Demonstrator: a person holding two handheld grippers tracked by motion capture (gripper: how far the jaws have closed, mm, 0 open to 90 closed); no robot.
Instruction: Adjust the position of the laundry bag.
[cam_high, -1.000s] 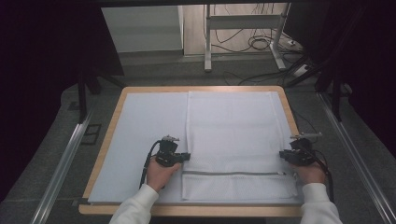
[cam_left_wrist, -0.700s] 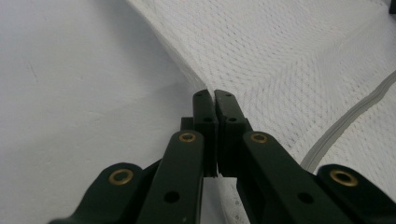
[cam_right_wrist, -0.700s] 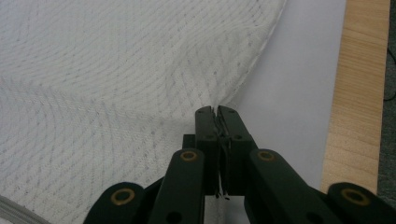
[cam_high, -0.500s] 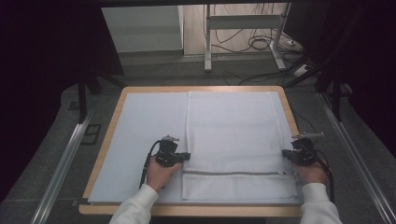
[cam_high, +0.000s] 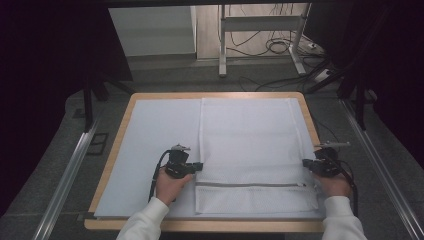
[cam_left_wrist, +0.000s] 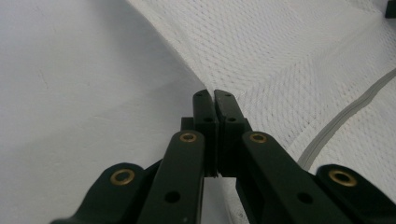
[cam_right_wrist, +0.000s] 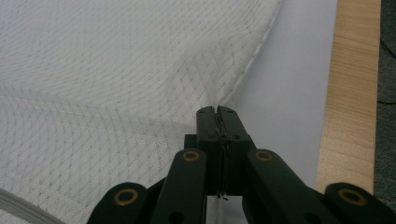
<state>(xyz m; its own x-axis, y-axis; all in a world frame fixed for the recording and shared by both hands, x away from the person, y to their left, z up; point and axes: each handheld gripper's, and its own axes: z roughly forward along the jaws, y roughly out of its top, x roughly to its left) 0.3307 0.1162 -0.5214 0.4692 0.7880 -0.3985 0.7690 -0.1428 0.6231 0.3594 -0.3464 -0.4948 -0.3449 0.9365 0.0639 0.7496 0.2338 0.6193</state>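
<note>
I have both tools clamped on the white mesh bag (cam_high: 252, 150), which lies flat in the right half of the surface (cam_high: 150, 150) in the high view, its zip (cam_high: 250, 184) running across near the bottom edge. The left tool (cam_high: 199, 167) pinches the bag's left edge just above the zip; in the left gripper view its jaws stand together with the mesh hem (cam_left_wrist: 187, 74) running into the tips. The right tool (cam_high: 306, 164) pinches the right edge at about the same height, and in the right gripper view a thin sliver of mesh (cam_right_wrist: 140, 70) shows squeezed between the closed jaws.

What worries me is how little fabric each tool has. Both bites sit right at the hem, so if I lift or pull the two sides apart unevenly, one edge could slide out and the bag would drop askew or crumple. On the left, the hem meets the jaws right at their tips, so that grip looks the weaker one, though I can't be sure how deep the fabric goes. Pulling hard could also snag the open weave on the jaw tips. A low drag could ruck up the white sheet under it (it looks loose on the wooden board (cam_high: 117, 150)).

As for contents, the bag lies flat and looks empty, with the zip seemingly closed.
</note>
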